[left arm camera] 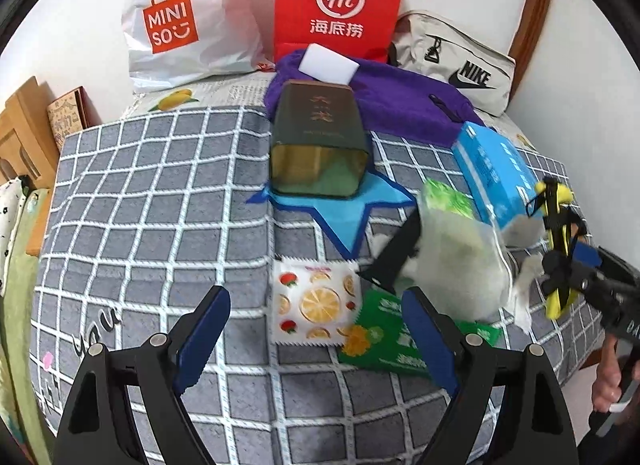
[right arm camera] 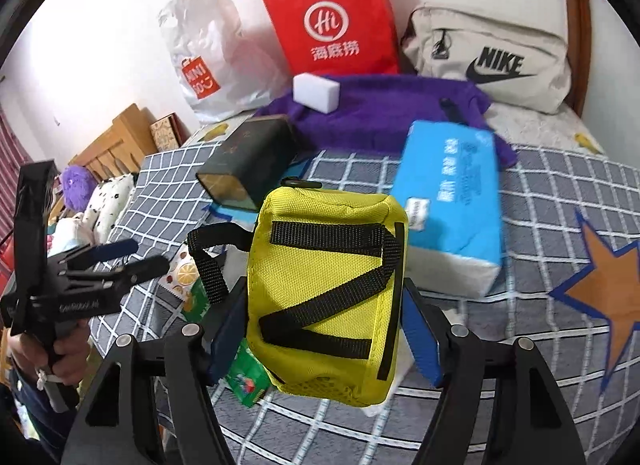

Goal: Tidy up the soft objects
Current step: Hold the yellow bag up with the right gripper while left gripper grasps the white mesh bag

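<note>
My right gripper is shut on a yellow pouch with black straps; the blue pads press its two sides and it hangs above the grey checked bedcover. From the left wrist view this right gripper and the pouch show edge-on at the right. My left gripper stands open over a fruit-print packet and a green packet, with nothing between its fingers. A blue tissue pack and a clear bag of white stuffing lie close by.
A dark green tin lies on its side on a blue star patch. Behind it are a purple towel with a white sponge, a Miniso bag, a red paper bag and a Nike bag. Wooden furniture stands left.
</note>
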Demonstrator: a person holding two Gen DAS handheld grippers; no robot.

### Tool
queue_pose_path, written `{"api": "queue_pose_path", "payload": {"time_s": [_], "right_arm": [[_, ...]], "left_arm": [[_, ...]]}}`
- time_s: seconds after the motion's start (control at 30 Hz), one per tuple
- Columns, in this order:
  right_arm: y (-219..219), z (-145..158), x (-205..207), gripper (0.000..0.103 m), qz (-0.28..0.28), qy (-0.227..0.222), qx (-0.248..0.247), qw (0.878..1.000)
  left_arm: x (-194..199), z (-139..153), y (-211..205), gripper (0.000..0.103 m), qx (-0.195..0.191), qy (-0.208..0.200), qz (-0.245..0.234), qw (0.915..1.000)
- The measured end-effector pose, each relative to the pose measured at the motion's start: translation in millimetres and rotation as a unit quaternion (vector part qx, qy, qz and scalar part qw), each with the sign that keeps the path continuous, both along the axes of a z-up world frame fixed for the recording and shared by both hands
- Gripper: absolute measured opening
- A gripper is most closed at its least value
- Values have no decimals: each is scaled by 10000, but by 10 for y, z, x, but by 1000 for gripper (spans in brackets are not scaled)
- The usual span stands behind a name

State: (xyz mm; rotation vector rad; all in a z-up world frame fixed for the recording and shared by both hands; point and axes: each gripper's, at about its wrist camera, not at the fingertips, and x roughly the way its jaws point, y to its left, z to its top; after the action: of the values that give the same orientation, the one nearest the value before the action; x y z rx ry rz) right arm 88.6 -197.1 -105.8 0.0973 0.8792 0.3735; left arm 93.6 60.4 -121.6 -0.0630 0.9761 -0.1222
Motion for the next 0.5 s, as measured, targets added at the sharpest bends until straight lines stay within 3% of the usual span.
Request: {"api": "queue_pose_path", "payload": {"time_s": [0.27,0.5], "right_arm": [[-158,36,-71,71,-107,-65,-2,9999],[-270,45,-108,71,-190,-108,-76,9997]], "left_arm": [[-58,-161,79,87,99,210,305,9993],[16,-38,-326,87,32,-9,-228,9997]]}}
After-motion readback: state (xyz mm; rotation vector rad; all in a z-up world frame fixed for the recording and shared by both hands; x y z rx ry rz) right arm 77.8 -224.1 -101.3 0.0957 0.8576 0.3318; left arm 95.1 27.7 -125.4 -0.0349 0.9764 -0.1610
